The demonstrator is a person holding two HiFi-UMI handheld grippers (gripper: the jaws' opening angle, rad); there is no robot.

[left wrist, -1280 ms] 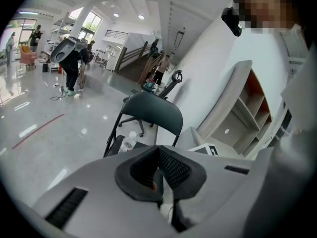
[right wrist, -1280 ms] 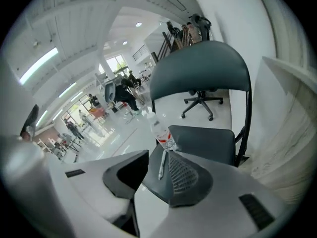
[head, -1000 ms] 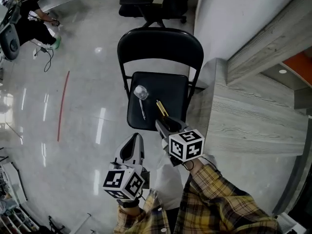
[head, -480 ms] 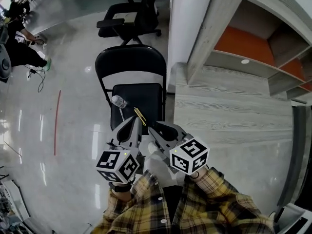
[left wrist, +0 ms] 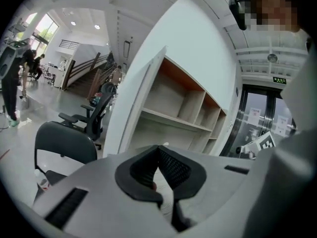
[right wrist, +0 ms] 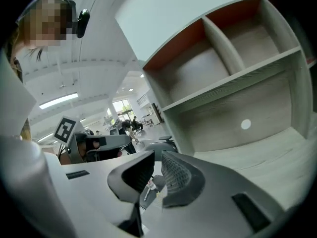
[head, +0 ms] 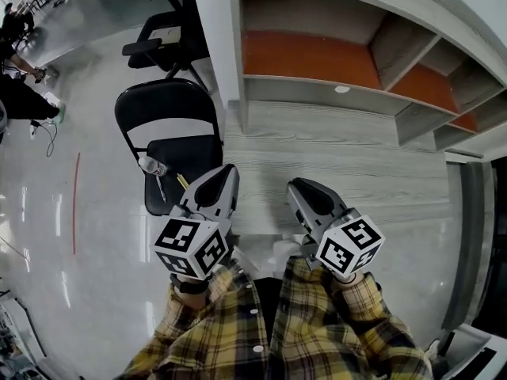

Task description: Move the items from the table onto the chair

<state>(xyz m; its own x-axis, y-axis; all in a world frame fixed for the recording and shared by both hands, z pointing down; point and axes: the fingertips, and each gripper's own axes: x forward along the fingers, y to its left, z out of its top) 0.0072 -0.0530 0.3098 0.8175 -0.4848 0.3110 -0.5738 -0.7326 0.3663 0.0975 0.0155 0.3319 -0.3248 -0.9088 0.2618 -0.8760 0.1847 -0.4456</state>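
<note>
Spoon (head: 154,167) and pencil (head: 182,181) lie on the chair (head: 162,109). We have turned to a bare worktop (head: 333,157), likely finished. Left gripper (head: 228,170) jaws are together and empty; right gripper (head: 294,185) jaws have just been closing to a slit, empty.

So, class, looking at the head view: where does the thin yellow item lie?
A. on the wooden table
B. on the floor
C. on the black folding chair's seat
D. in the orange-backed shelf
C: the thin yellow item lies on the seat of the black folding chair, next to a clear-ended utensil.
</note>
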